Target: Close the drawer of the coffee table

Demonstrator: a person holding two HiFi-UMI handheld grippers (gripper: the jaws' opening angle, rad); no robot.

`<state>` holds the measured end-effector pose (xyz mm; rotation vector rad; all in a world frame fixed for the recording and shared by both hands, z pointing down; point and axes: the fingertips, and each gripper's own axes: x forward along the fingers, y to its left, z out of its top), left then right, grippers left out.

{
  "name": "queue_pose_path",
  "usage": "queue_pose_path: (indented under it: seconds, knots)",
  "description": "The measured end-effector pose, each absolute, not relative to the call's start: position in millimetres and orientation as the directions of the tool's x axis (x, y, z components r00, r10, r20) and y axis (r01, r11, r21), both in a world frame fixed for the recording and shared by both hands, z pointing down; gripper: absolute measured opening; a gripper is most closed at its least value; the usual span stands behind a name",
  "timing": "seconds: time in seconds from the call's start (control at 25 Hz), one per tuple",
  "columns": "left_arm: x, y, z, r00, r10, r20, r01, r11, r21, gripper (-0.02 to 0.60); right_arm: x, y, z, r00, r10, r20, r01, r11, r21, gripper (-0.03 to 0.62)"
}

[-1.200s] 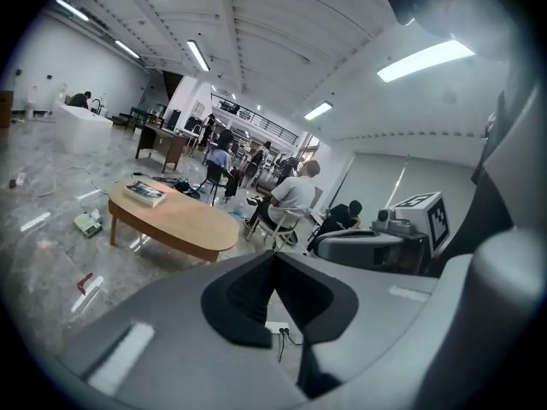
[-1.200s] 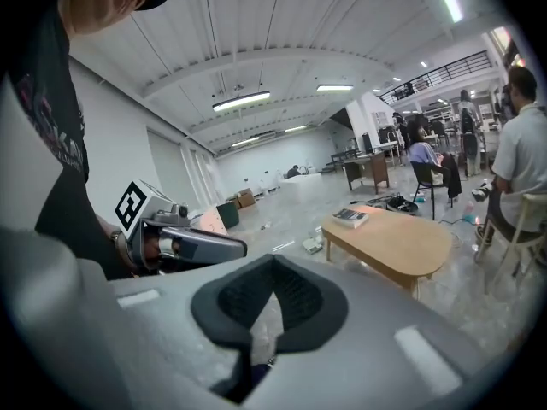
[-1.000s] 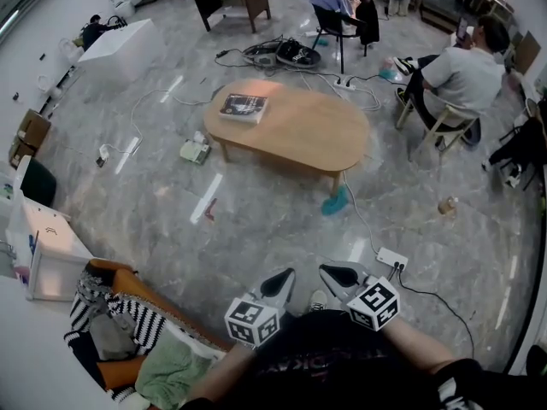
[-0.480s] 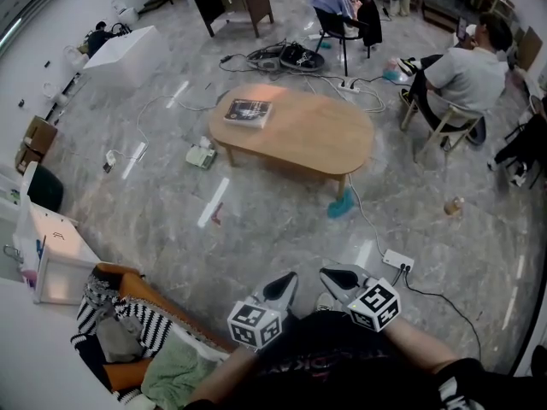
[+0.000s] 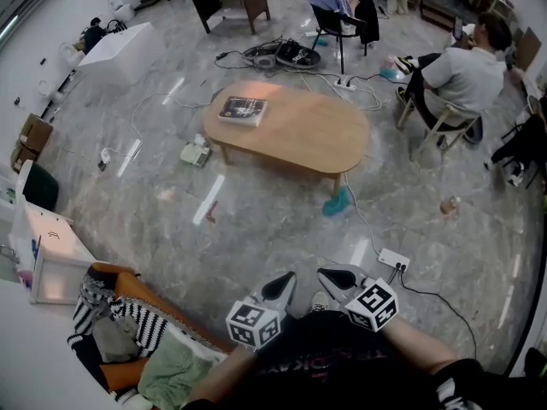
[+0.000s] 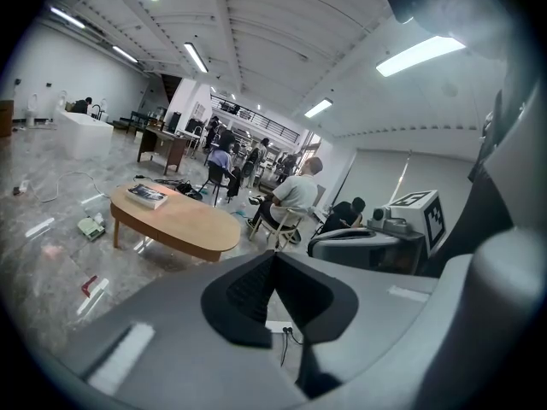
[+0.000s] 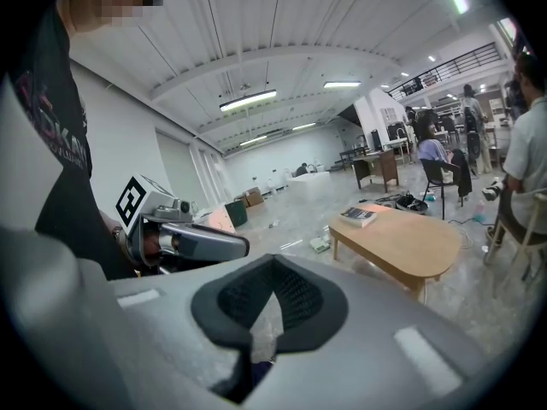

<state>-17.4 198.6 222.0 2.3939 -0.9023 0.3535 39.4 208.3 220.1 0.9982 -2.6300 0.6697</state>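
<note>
Left gripper (image 5: 288,276), right gripper (image 5: 326,273) closed, empty-looking

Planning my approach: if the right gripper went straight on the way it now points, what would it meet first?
Likely the bare floor, left of the coffee table, which it would miss; depth is unclear.

A grey marble floor (image 5: 273,225) spread between white walls (image 7: 128,126); strip lights (image 6: 195,56) shone from a ribbed white ceiling (image 6: 273,32).

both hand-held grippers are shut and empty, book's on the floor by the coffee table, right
No: the book lies on the coffee table, as the head view shows. The left hand-held gripper and right hand-held gripper are indeed shut and empty.
</note>
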Motion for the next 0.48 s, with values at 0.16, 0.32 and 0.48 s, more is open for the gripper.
queue_pose_path:
  seconds: [0.16,0.32,0.48]
  knots:
    - [-13,197,223,0.746,-0.515,0.422,-0.664,-0.629,0.406,0.005,43,208,221,-0.728,-0.566,0.386,-0.682,0.653,-0.33,0.002]
    - [-7,198,223,0.755,-0.501,0.422,-0.652,-0.644,0.401,0.005,47,209,223,-0.721,-0.575,0.388,-0.691,0.644,-0.329,0.0]
    - [-3,199,223,0.76,-0.494,0.422,-0.645,-0.653,0.398,0.005,50,211,223,-0.716,-0.579,0.389,-0.696,0.638,-0.331,0.002]
